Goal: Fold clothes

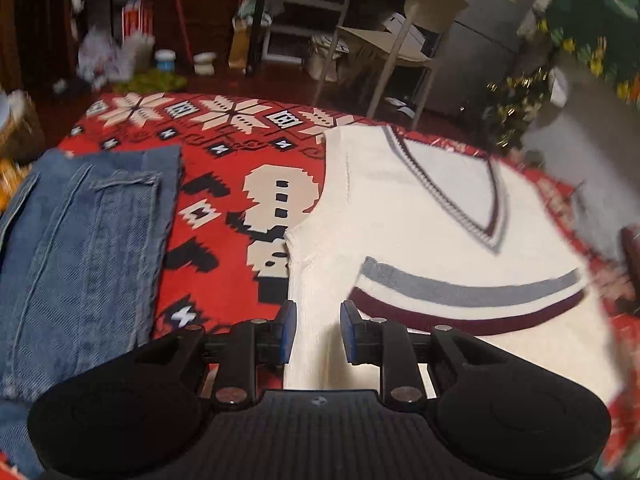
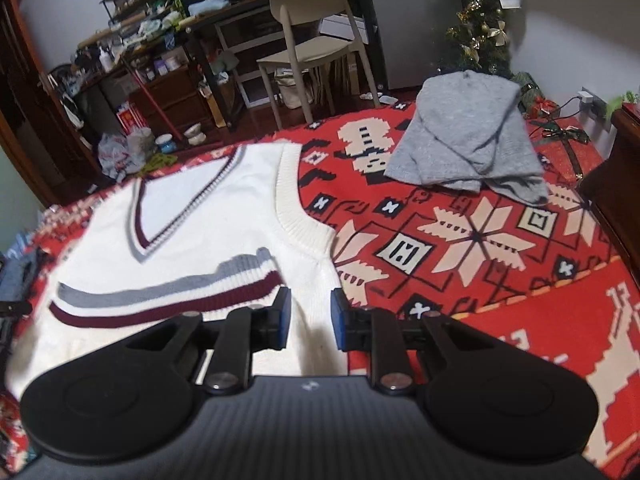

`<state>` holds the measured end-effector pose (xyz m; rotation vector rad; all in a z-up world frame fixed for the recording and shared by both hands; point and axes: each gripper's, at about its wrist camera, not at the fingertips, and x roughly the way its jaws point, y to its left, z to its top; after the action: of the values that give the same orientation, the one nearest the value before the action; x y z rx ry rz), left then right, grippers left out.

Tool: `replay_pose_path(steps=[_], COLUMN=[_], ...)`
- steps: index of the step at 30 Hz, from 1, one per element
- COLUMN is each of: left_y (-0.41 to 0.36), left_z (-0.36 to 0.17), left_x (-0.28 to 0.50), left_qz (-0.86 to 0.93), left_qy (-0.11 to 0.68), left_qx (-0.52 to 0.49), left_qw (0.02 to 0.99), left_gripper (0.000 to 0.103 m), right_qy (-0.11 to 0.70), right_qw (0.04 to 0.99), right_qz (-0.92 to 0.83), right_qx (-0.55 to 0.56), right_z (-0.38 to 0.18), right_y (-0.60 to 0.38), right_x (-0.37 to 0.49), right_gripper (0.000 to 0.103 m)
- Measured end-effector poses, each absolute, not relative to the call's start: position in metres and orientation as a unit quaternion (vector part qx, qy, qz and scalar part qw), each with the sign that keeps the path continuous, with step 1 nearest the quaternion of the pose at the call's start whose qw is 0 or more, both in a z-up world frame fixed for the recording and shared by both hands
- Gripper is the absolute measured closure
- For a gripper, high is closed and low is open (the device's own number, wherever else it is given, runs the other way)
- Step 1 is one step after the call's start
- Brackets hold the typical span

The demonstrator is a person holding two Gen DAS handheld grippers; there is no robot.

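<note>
Spread flat on a red patterned blanket: a white knitted vest with a V-neck, its striped hem already turned up over the chest so the grey and maroon bands cross the middle. Poised over the near folded edge, one at each side: the left gripper above the vest's left flank, the right gripper above its right flank, close to the ribbed armhole. Narrowly parted jaws on both, blue pads standing clear with white knit showing in the gap; no cloth pinched by either, as far as either wrist view shows. Likely a soft, light, floppy garment, prone to sagging and stretching if lifted by one point, and thick enough at the doubled edge to give the pads something to bite. Best taken, by this reading, at both ends of the fold at once, through both layers, and kept level so the stripes stay straight. Already stacked aside: folded blue jeans to the vest's left, a folded grey sweater further off on the right. Beyond the blanket, a beige chair and cluttered shelves.
</note>
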<state>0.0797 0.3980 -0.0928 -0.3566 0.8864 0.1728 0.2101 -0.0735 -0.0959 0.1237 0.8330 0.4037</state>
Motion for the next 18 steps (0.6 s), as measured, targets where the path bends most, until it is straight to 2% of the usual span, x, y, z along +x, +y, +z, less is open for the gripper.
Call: replay_pose_path(steps=[4, 9, 14, 18], left_y=[0.4, 0.385, 0.357, 0.347], left_z=[-0.045, 0.0, -0.009, -0.03], left_x=[0.05, 0.014, -0.006, -0.008], left_qz=[0.095, 0.094, 0.088, 0.105], left_qy=[0.41, 0.394, 0.399, 0.403], left_qx=[-0.172, -0.199, -0.199, -0.196], left_qw=[0.891, 0.893, 0.891, 0.888], left_gripper=[0.08, 0.071, 0.071, 0.071], right_qy=[0.388, 0.384, 0.394, 0.386], right_qw=[0.9, 0.901, 0.895, 0.898], right_qz=[0.187, 0.19, 0.192, 0.197], right_qx=[0.069, 0.064, 0.076, 0.08], right_z=[-0.07, -0.037, -0.025, -0.035], right_y=[-0.085, -0.095, -0.103, -0.107], right_x=[0.194, 0.165, 0.138, 0.122], right_gripper=[0.078, 0.076, 0.074, 0.068])
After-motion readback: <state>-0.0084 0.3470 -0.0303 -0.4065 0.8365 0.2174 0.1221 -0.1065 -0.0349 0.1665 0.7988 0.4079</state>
